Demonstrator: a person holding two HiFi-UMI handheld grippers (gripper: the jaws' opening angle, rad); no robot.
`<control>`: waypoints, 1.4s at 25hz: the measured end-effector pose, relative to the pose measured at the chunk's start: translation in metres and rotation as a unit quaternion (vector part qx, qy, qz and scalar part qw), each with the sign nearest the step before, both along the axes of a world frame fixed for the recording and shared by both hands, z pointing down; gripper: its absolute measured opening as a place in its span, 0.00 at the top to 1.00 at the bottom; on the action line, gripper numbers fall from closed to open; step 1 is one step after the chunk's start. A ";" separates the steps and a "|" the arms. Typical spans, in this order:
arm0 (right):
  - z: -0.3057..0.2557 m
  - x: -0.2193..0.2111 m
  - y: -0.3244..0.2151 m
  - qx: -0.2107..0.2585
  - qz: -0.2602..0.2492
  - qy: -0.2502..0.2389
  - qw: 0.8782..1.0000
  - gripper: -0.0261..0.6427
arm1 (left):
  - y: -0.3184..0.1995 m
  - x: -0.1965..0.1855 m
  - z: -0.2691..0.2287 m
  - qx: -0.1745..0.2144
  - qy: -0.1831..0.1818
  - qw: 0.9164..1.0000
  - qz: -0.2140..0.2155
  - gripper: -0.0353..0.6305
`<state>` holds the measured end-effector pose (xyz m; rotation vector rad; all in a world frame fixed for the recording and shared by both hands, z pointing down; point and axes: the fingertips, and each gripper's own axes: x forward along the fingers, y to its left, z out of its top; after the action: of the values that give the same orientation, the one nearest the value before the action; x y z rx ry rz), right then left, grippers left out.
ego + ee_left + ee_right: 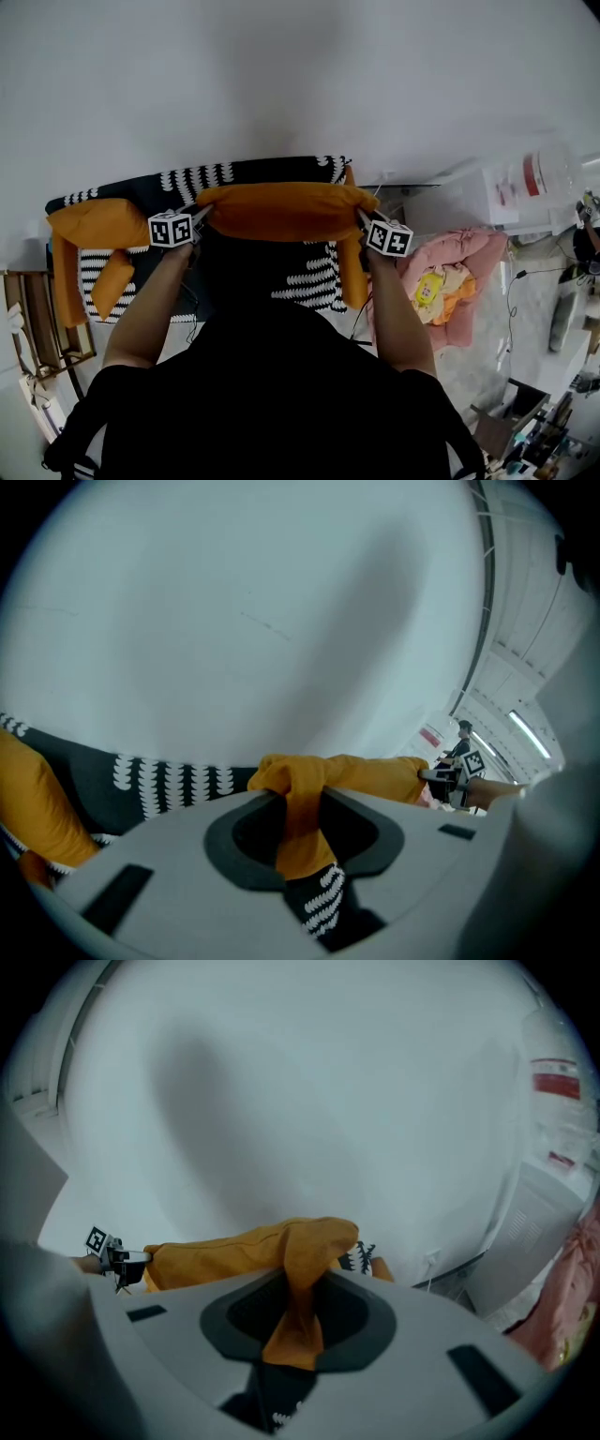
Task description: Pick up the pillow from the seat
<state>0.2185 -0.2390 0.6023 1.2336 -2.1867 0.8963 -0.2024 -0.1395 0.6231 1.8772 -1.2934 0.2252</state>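
Observation:
An orange pillow [286, 209] hangs stretched between my two grippers, above a black seat [309, 267] with white patterned fabric. My left gripper [201, 223] is shut on the pillow's left corner, whose bunched orange cloth [302, 810] runs down between the jaws. My right gripper [364, 223] is shut on the right corner, where a fold of orange cloth [302, 1288] is pinched. In the left gripper view the pillow [366, 773] runs off to the right gripper [441, 778]. In the right gripper view the pillow [225, 1251] reaches the left gripper [127, 1260].
A second orange cushion [94, 225] lies on the seat's left end, with orange straps [111, 281] below it. A pink bundle [450, 277] sits to the right of the seat. A white wall [281, 75] rises behind. A wooden frame [37, 328] stands at the left.

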 end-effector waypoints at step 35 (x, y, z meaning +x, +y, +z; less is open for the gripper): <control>-0.106 0.018 0.048 0.079 0.016 -0.073 0.994 0.84 | 0.022 0.007 -0.108 0.090 0.028 0.996 0.001 0.79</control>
<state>0.2366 -0.1907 0.4963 1.3177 -2.3977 0.8654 -0.1958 -0.1175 0.5146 2.0209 -1.3096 0.0580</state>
